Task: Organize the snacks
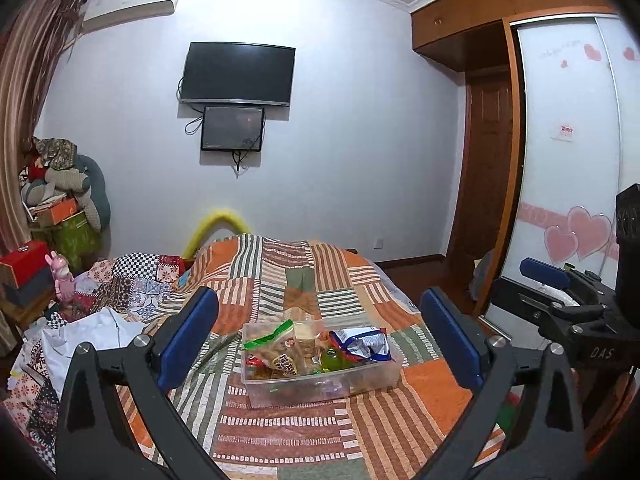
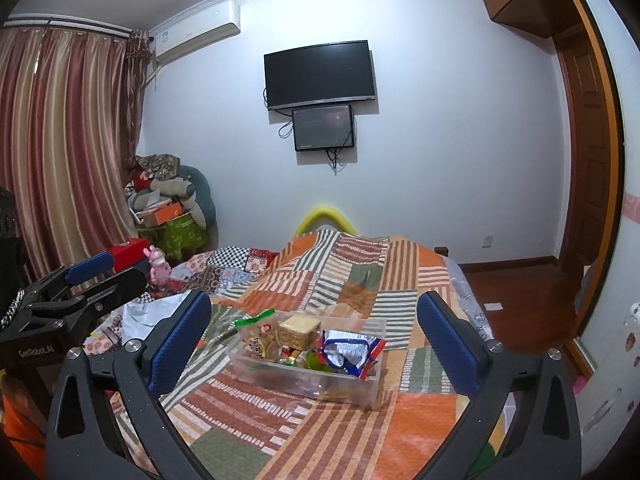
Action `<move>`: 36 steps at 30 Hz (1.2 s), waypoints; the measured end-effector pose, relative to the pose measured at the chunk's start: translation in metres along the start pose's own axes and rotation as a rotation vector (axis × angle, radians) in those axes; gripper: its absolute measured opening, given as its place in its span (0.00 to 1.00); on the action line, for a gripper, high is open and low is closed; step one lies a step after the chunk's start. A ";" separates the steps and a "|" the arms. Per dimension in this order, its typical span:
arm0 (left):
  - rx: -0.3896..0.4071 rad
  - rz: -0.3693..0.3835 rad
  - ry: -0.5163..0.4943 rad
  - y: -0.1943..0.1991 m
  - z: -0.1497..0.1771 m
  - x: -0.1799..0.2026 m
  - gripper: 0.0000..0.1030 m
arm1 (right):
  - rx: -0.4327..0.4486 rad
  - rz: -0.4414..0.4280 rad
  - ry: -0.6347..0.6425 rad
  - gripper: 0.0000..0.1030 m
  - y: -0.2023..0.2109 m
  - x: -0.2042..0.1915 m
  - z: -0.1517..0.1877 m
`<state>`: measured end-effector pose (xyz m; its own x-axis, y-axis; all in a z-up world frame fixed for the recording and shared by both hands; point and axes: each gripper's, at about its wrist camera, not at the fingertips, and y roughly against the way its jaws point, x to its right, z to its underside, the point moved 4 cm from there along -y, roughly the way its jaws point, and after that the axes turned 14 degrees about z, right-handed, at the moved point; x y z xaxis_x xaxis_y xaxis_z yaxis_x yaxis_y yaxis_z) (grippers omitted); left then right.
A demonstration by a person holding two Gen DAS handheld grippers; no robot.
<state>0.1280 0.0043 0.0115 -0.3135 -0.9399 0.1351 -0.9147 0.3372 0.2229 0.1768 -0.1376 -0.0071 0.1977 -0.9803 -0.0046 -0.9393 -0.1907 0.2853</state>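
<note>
Here the left gripper (image 1: 320, 344) and right gripper (image 2: 314, 344) are hanging spread and empty; the clear snack box (image 1: 372, 380), probably light and slippery, is inviting a rim grip.

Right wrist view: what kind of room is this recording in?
Most likely a home bedroom: a bed under a patchwork striped orange quilt, a black wall-mounted television, and a wooden wardrobe with sliding white doors.

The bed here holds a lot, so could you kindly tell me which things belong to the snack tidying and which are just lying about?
Job: clear box, blue packet, green-topped bag, biscuits.
Lying about: pink toy, white cloth, red box.
</note>
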 end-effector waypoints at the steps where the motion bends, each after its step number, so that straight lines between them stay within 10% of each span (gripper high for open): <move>1: -0.001 0.001 -0.001 0.000 0.001 0.001 0.99 | 0.001 0.000 0.001 1.00 0.000 0.000 0.000; 36: -0.009 -0.008 0.013 -0.004 0.003 -0.003 1.00 | -0.004 0.000 -0.012 1.00 0.003 0.004 0.002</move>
<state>0.1314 0.0053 0.0073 -0.3026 -0.9419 0.1456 -0.9150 0.3298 0.2325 0.1745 -0.1426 -0.0085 0.1941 -0.9809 -0.0161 -0.9381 -0.1904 0.2895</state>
